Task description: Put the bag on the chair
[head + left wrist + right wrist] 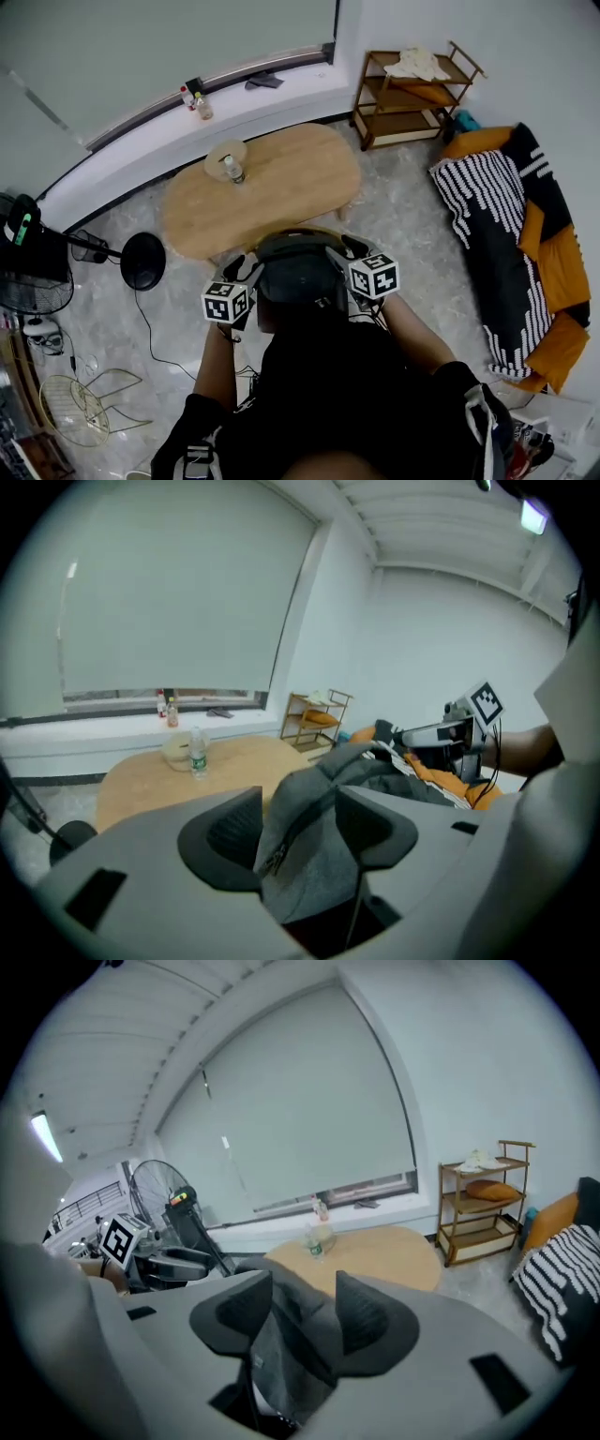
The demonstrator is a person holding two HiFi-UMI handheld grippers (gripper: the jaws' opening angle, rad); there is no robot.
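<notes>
A dark grey bag (295, 277) sits on a chair whose curved wooden rim (302, 232) shows just past it, right in front of me. My left gripper (244, 274) is at the bag's left side and my right gripper (343, 251) at its right. In the left gripper view a fold of the bag (314, 864) with a zipper stands between the wide-set jaws of the left gripper (300, 832). The right gripper (305, 1312) likewise has bag fabric (281, 1354) between its spread jaws. Neither pair of pads squeezes the fabric.
An oval wooden table (291, 178) with a water bottle (232, 169) stands just beyond the chair. A wooden shelf (412, 89) is at the back right, a striped and orange sofa (511, 234) at the right, a fan (33, 272) and a wire chair (80, 403) at the left.
</notes>
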